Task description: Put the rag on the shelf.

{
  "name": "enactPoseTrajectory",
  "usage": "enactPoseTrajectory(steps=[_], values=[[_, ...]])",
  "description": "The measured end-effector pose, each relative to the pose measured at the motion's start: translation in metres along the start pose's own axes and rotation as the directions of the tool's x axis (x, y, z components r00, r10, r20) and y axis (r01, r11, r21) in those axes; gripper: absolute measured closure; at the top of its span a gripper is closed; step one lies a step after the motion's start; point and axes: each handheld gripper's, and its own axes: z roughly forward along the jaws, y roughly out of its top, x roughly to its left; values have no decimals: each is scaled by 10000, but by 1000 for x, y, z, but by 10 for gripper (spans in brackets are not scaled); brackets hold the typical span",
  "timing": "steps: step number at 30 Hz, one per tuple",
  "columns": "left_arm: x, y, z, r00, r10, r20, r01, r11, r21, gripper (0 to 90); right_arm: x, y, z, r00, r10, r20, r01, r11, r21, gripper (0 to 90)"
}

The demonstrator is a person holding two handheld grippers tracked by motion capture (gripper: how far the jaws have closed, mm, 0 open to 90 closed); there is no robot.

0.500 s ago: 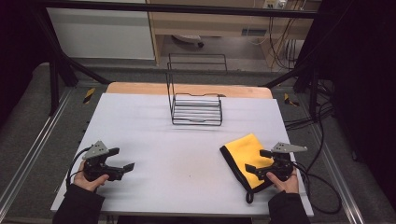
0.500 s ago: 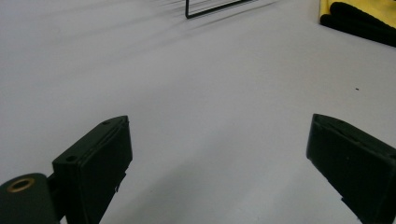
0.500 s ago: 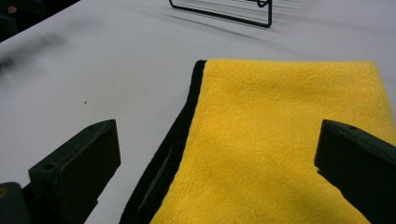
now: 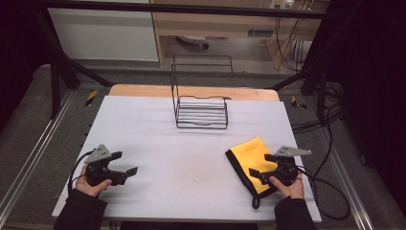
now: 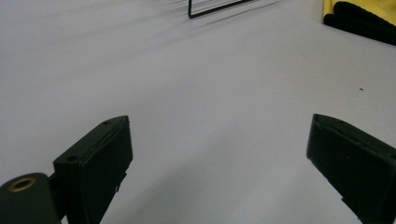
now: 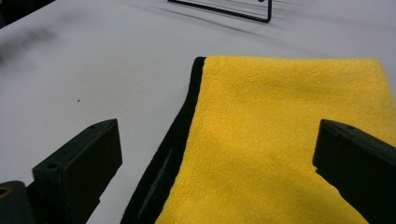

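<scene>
A folded yellow cloth [image 4: 249, 154] with a black edge lies at the near right of the white table [image 4: 191, 143]. My right gripper [image 4: 261, 165] hovers low over the cloth's near part, held in a hand, jaws wide apart. In the right gripper view the cloth [image 6: 289, 116] spreads between and beyond the open right gripper [image 6: 219, 168], and no pad touches it. My left gripper [image 4: 125, 162] rests at the near left, open, with nothing in it. In the left gripper view the left gripper [image 5: 219, 163] frames bare table, with the cloth [image 5: 359, 18] far off.
A black wire rack [image 4: 201, 112] stands at the middle back of the table, its tall back frame rising behind it. The rack's base [image 6: 233, 11] lies beyond the cloth. Cables trail off the right table edge [image 4: 330, 187]. Metal rails run along both sides.
</scene>
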Motion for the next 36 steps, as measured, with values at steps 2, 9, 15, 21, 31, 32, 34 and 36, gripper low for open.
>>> enactPoseTrajectory(steps=[2, 9, 15, 21, 31, 32, 34, 36], values=[[0, 0, 0, 10000, -5, -24, 5, 10000, -9, 71, 5, 2, 5, 10000, -34, -15, 35, 9999, 149, 28], [2, -1, -4, 9998, -89, -173, 87, 9999, -127, 71, 18, 9, 22, 9989, -212, 411, 176, 9962, 851, 77], [2, -1, -2, 9998, -58, -164, 57, 9999, -101, 73, 29, 17, 34, 9950, -748, 663, 653, 9887, 1351, 231], [2, 0, -3, 9998, -33, -179, 31, 9999, -105, 74, 32, 20, 51, 9889, -974, 1122, 765, 9811, 1777, 391], [2, 0, -3, 9997, -74, -248, 72, 9999, -91, 84, 36, 16, 65, 9749, -1411, 1723, 1073, 9756, 1915, 527], [2, 0, -3, 9996, -77, -256, 75, 9999, -84, 84, 36, 16, 65, 9749, -1411, 1723, 1073, 9756, 1915, 527], [2, 0, -3, 9996, -55, -270, 52, 9999, -90, 86, 39, 17, 68, 9690, -1691, 1800, 1319, 9705, 2016, 522], [1, 0, -3, 9996, -28, -282, 26, 10000, -76, 86, 43, 18, 71, 9631, -1915, 1889, 1501, 9654, 2134, 526]])
